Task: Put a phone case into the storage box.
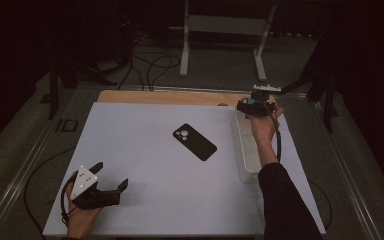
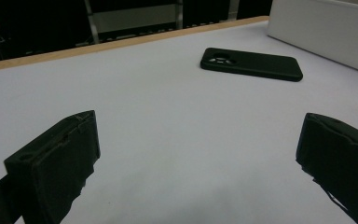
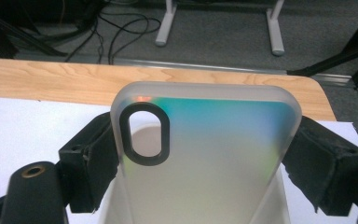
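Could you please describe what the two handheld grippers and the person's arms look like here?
Both are black two-jaw tools with blocky, rough-edged pads. The left gripper carries a pale grey three-cornered plate with small dots on top, and a black cable loops from it. The right gripper has a grey plate on top, a teal spot and a black cable. The right arm wears a dark sleeve.

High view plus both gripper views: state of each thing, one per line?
Black phone: flat on the white table, camera side up, untouched.
Translucent iridescent phone case: clamped between the right gripper jaws.
Left gripper: open, empty, low over the table.
White rectangular bin: contents cannot be told.
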